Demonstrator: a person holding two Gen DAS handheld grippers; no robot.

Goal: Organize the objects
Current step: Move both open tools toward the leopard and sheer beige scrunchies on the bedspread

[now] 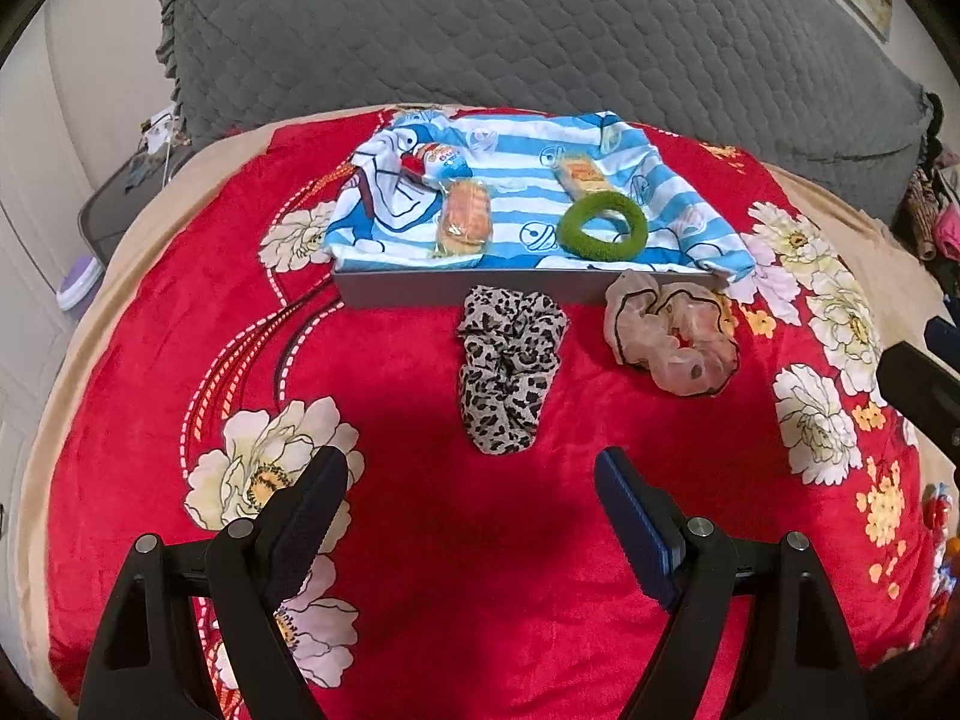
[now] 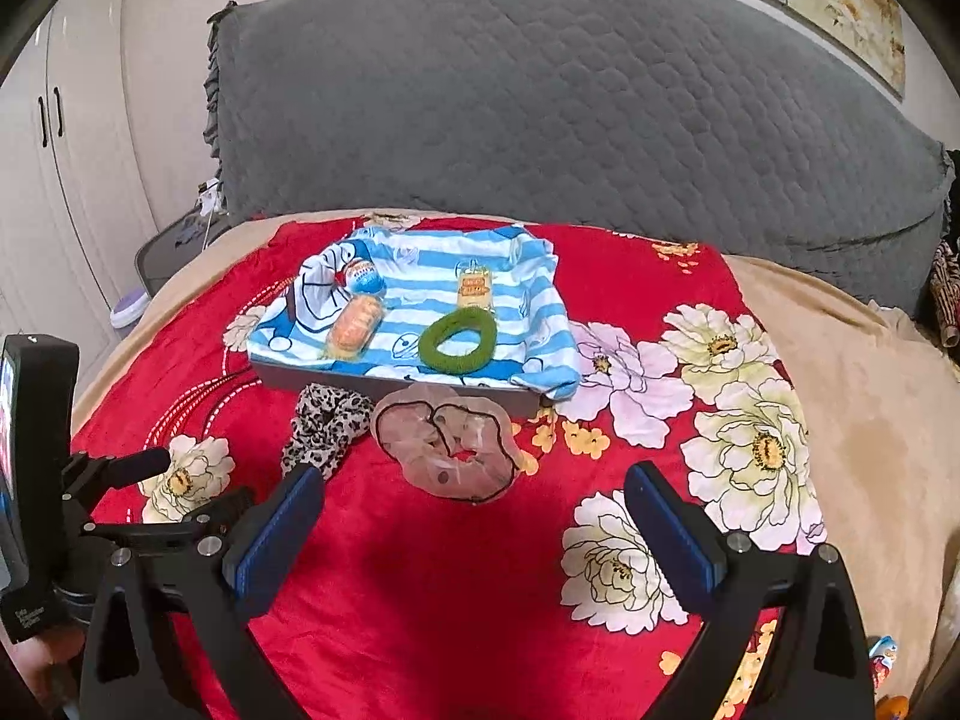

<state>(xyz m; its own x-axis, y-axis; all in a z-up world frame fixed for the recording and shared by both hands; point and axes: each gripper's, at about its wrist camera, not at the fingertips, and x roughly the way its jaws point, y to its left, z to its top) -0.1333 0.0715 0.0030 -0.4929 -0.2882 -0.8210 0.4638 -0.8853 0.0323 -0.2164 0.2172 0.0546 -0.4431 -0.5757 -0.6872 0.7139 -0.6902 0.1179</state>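
- Scrunchies, two, lie on the red floral blanket (image 1: 420, 540), just in front of the grey tray (image 1: 408, 291): leopard-print scrunchie (image 1: 507, 369) to the left, sheer pink scrunchie (image 1: 672, 336) with dark edging to the right, a little apart from each other.
- Pink scrunchie touches or nearly touches the tray's front wall; right wrist view shows it overlapping that wall's edge (image 2: 447, 441).
- Tray is lined with a blue-and-white striped cartoon cloth (image 1: 522, 150) that drapes over its right corner.
- On the cloth: green hair ring (image 1: 603, 227) front right; clear-wrapped orange snack (image 1: 463, 217) front left; blue-and-red round packet (image 1: 435, 162) behind it; small yellow packet (image 1: 582, 175) rear right.
- Writing: print on the round packet and yellow packet is too small and blurred to read. No brand legible.
- Left tool (image 1: 471, 471): fingers spread wide, nothing between them, above bare blanket just short of the leopard-print scrunchie; no contact seen.
- Right tool (image 2: 474, 489): fingers spread wide, empty, above the blanket with the pink scrunchie just beyond the tips; no contact seen.
- Right wrist view also shows the left tool's body at the left edge, beside the right tool.
- Surroundings: bed with a grey quilted headboard cover (image 2: 540, 90) behind the tray; white wardrobe (image 2: 66, 180) to the left.
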